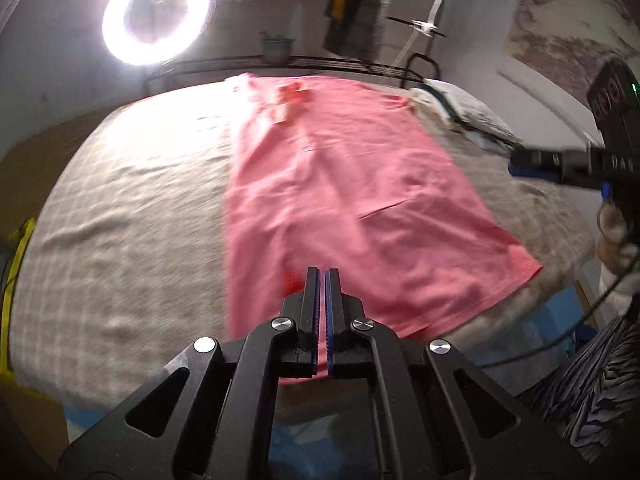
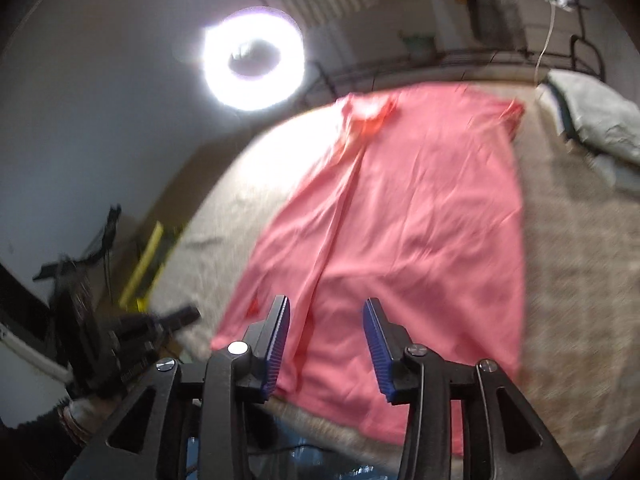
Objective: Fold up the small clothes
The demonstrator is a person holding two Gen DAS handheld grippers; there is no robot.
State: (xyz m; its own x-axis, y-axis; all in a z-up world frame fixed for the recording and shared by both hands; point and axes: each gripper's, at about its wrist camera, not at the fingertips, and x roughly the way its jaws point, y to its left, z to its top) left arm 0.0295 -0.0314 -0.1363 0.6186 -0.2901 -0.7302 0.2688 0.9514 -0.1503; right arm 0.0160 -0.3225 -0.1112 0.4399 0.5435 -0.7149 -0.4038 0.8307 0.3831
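Observation:
A pink shirt (image 1: 340, 184) lies flat on the grey checked bed cover (image 1: 120, 220), folded into a long strip with its collar at the far end. My left gripper (image 1: 322, 274) is shut with nothing visible between its fingers, above the shirt's near hem. My right gripper (image 2: 326, 312) is open and empty above the near hem of the shirt (image 2: 420, 216). It also shows in the left wrist view (image 1: 520, 164) at the right, side-on. The left gripper shows in the right wrist view (image 2: 188, 314) at the lower left.
A bright ring light (image 1: 156, 12) stands behind the bed. A grey pillow (image 2: 600, 116) lies at the far right. A metal bed rail (image 1: 340, 65) runs along the far edge. A yellow strip (image 1: 16, 256) runs along the left side.

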